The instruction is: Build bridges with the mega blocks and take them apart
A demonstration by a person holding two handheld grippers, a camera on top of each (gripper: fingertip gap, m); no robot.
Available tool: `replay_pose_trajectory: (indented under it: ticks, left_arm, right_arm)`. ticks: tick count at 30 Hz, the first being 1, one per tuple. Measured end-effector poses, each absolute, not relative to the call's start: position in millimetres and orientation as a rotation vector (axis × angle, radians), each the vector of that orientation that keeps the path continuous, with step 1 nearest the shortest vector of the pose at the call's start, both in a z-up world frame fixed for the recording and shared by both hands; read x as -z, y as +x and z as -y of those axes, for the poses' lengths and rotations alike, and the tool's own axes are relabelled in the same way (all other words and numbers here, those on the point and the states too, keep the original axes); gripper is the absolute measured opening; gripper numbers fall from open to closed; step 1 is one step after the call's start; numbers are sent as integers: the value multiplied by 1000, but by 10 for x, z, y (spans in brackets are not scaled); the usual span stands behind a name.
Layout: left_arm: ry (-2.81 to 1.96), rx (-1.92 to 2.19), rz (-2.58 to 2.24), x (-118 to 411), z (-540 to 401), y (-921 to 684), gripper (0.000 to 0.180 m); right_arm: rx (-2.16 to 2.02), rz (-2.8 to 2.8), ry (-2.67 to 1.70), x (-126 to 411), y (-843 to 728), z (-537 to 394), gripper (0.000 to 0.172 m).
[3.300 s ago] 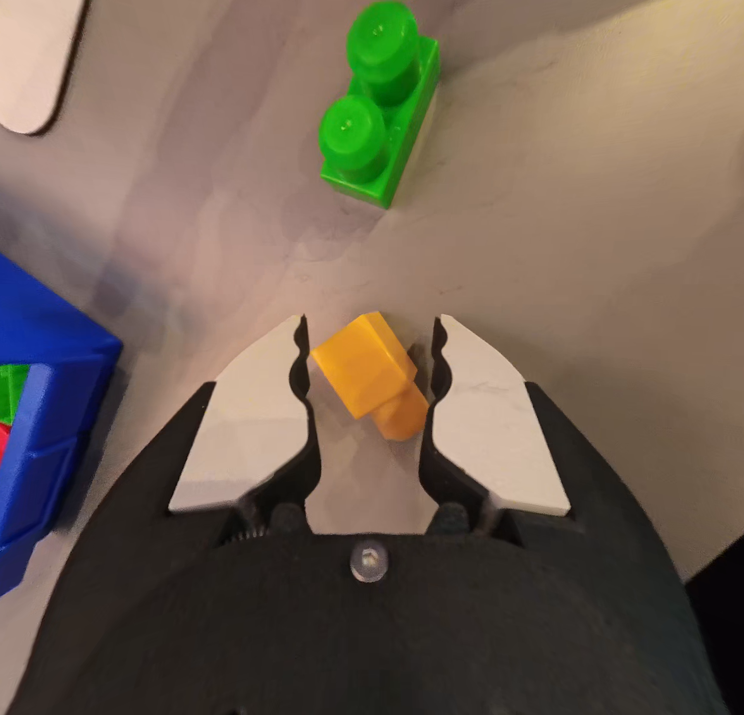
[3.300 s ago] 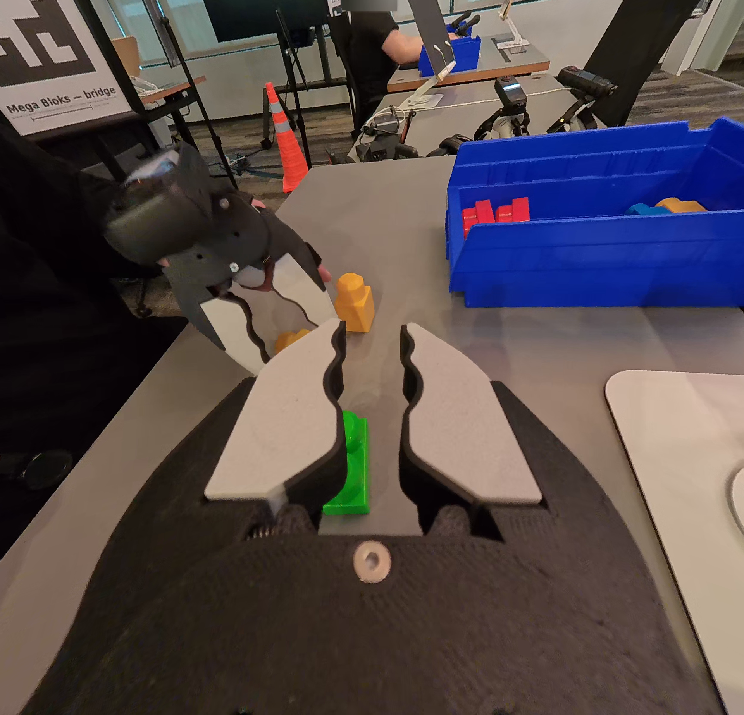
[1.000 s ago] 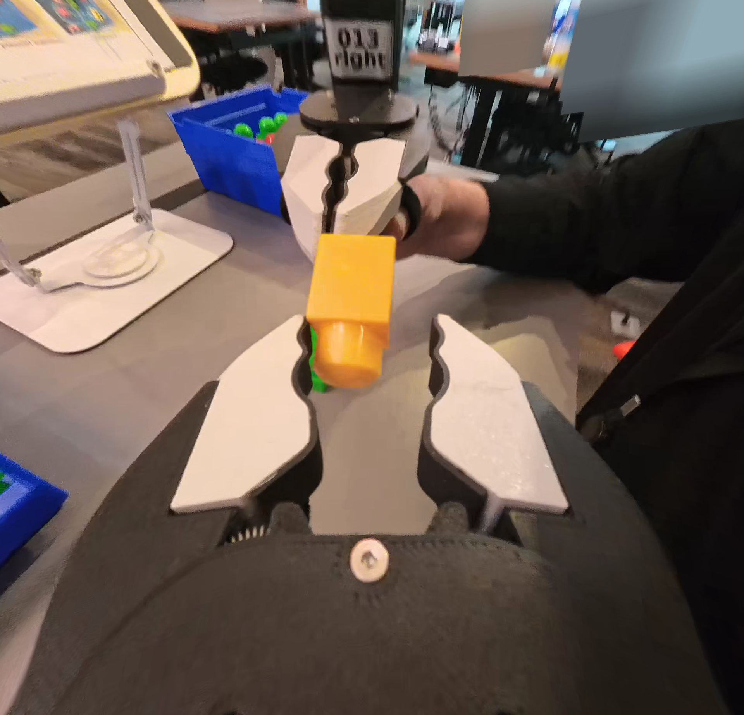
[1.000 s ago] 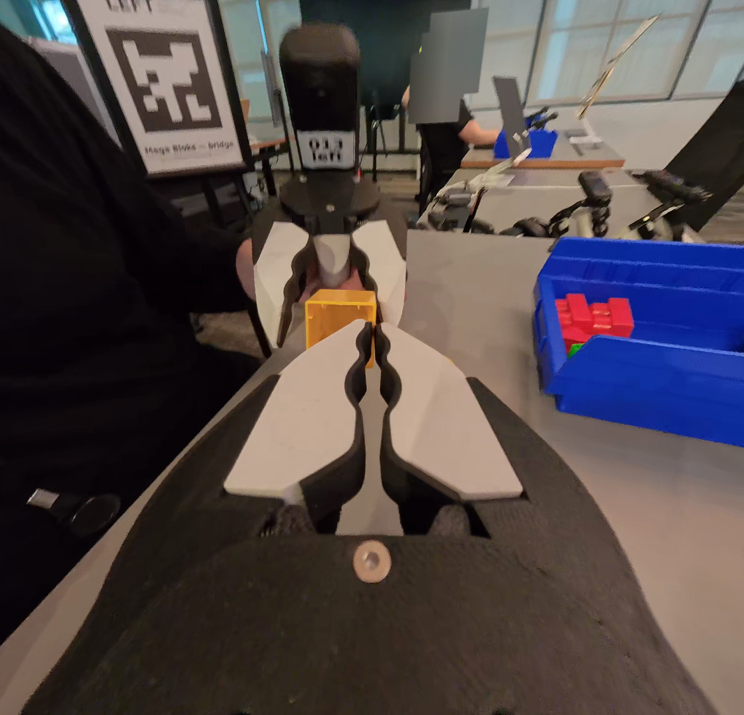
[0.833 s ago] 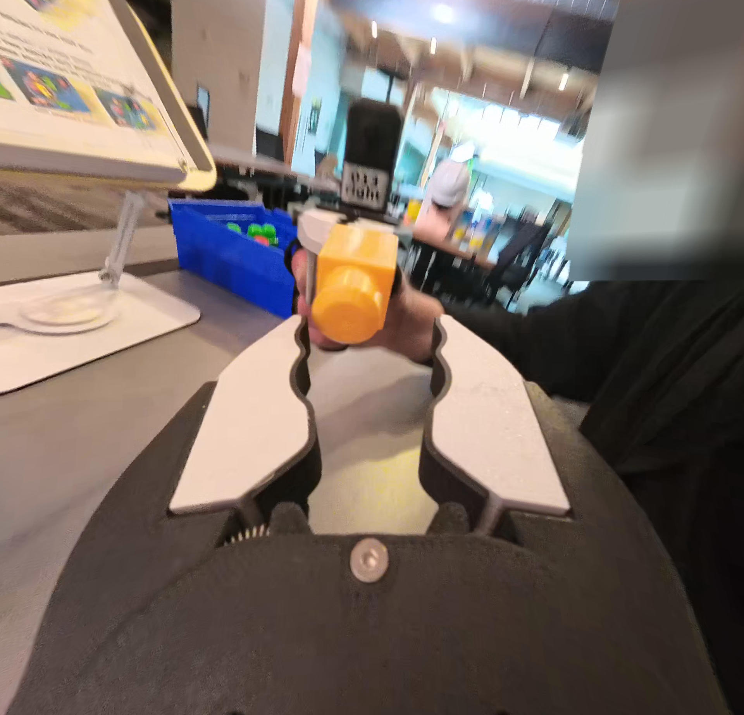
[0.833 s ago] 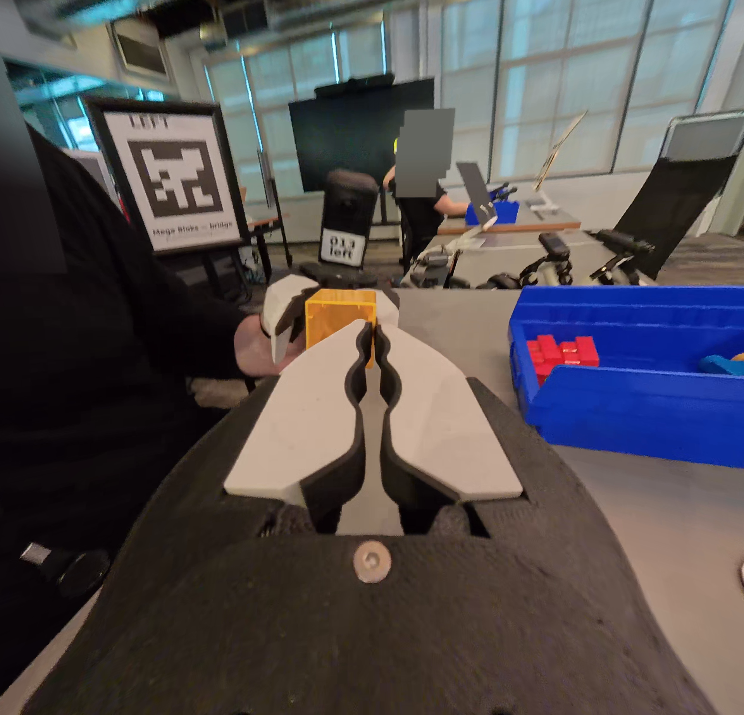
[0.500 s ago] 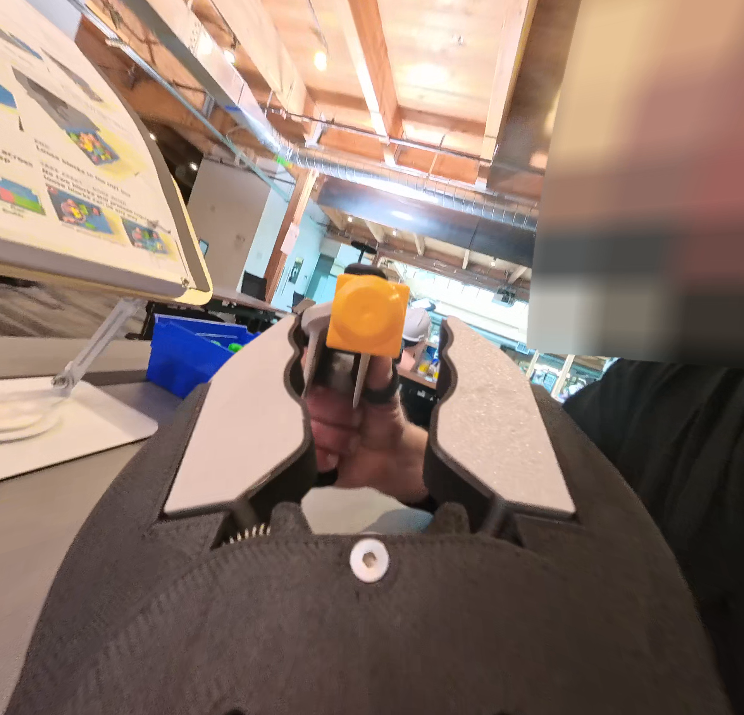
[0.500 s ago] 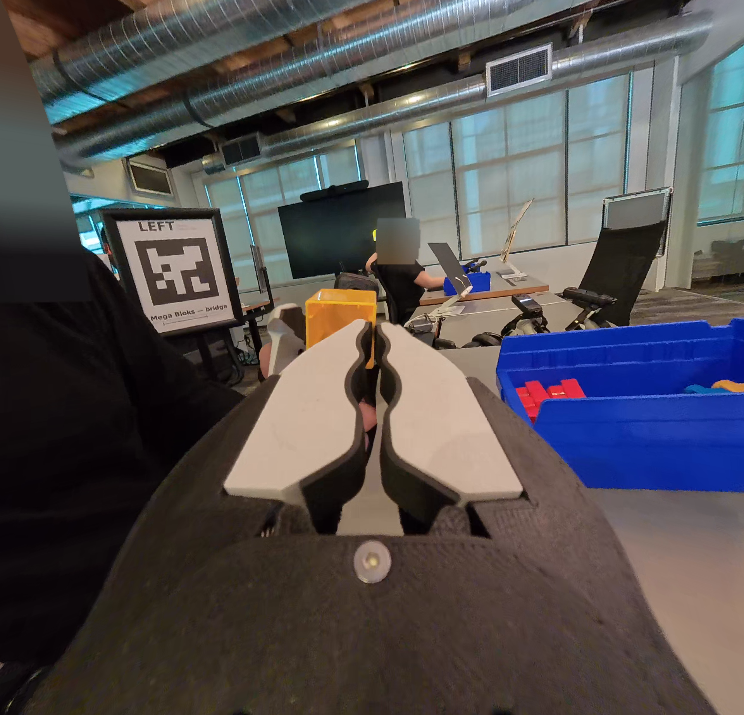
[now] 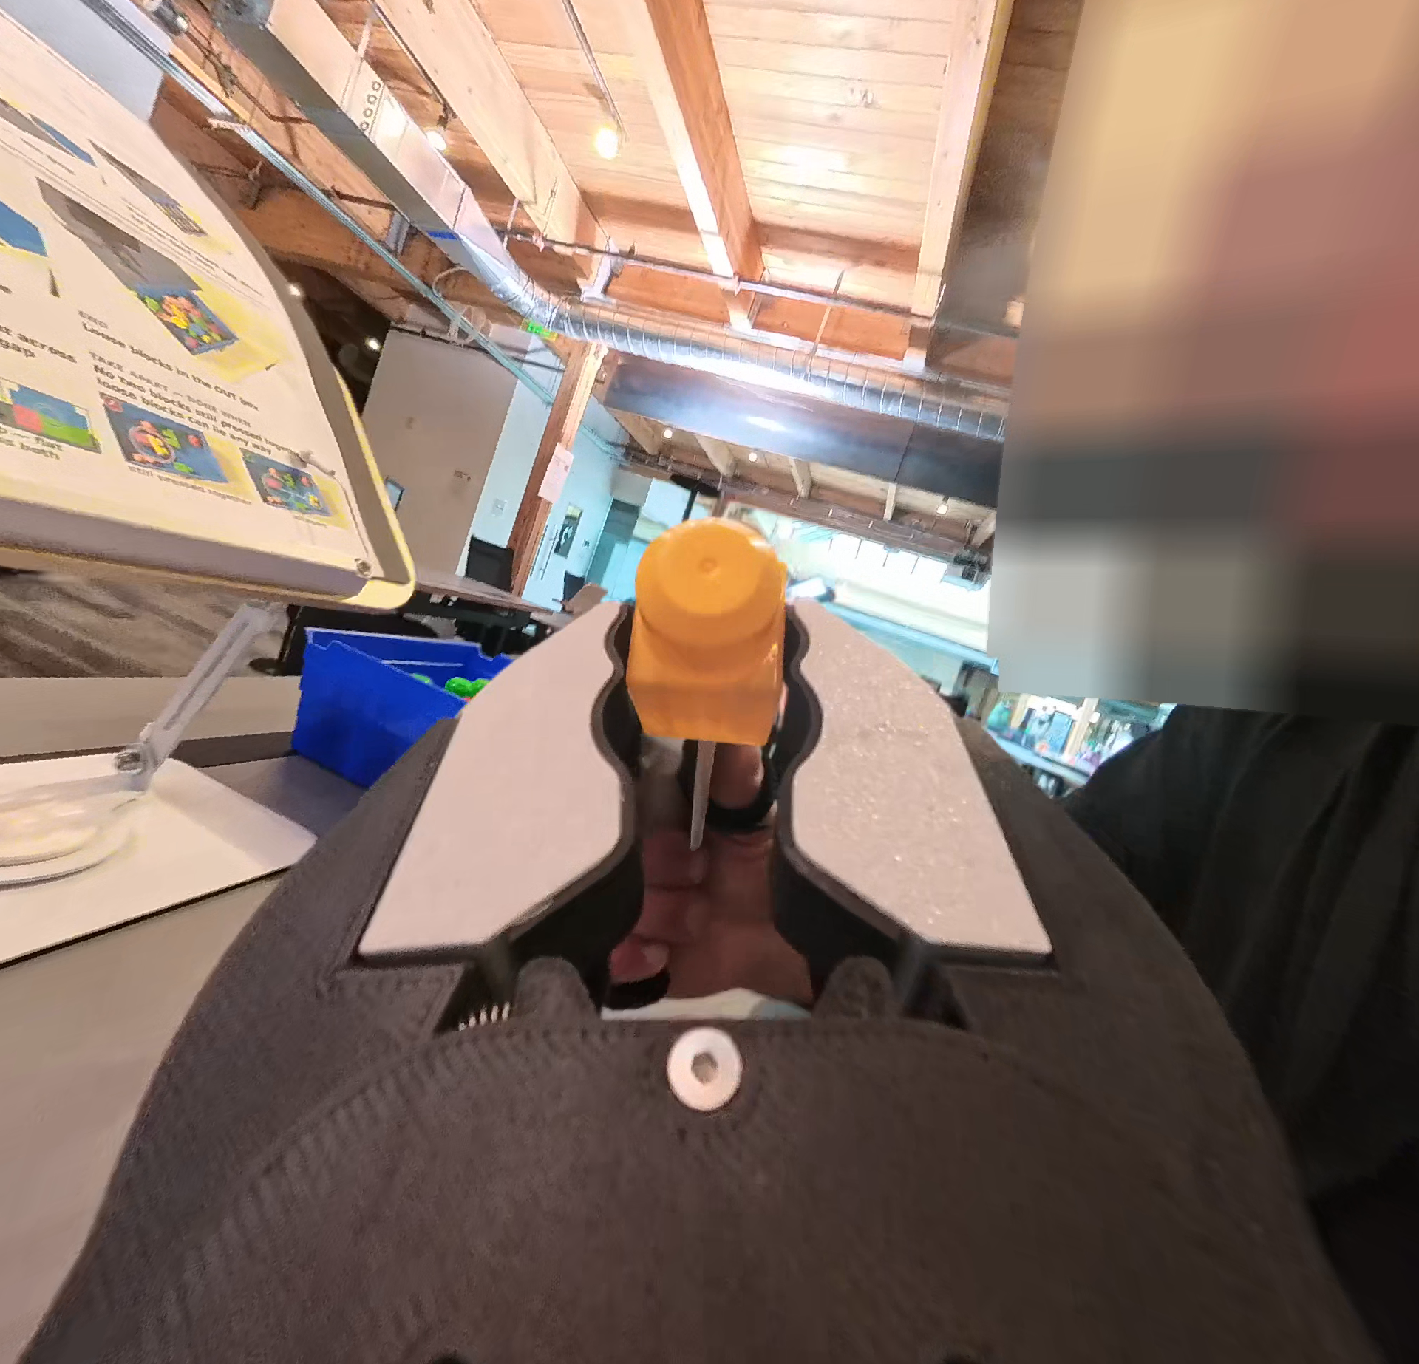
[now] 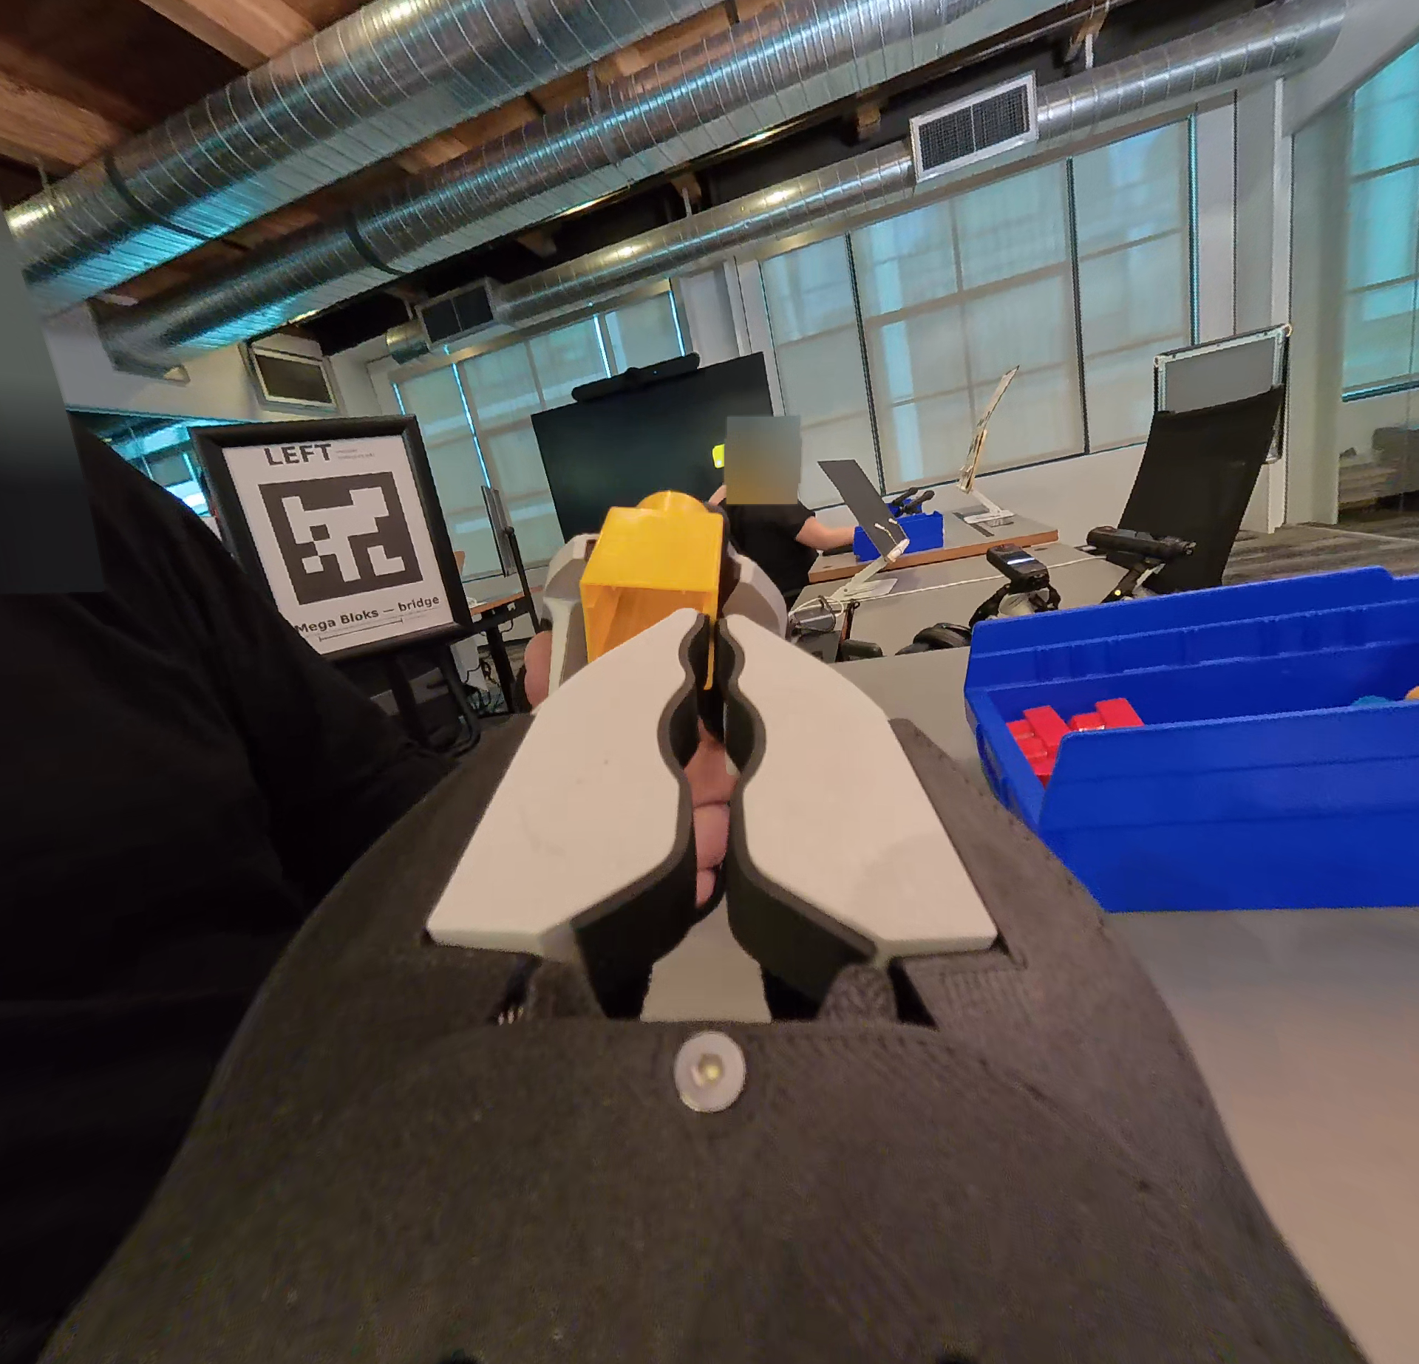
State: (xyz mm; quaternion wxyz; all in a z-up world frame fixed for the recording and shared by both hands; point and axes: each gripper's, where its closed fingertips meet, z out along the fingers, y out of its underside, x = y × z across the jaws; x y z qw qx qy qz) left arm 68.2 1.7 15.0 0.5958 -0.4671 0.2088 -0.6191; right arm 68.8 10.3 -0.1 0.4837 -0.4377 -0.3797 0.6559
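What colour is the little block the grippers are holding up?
Orange-yellow block, clearest in the left wrist view.

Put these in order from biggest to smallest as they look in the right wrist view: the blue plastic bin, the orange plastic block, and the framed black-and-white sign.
1. Blue plastic bin, by far.
2. Framed black-and-white sign.
3. Orange plastic block, smallest.

The block sits much nearer the camera than the sign, so these are looks only; true sizes stay unsure.

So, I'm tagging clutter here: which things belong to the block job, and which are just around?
Job:
orange block
left gripper
right gripper
blue bin
red blocks

Just around:
instruction board
framed sign
black chair
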Motion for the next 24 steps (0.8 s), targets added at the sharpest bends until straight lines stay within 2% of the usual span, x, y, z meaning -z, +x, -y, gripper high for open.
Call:
replay_pose_trajectory:
  ticks: [18,24]
  left_arm:
    - [-1190,1384,-728,-143,117,553,36]
    - [-1373,1073,-871,63,97,354,36]
  right_arm:
    - [-1614,1229,-1165,341,475,145,0]
    - [-1530,1230,-1173,340,497,77,0]
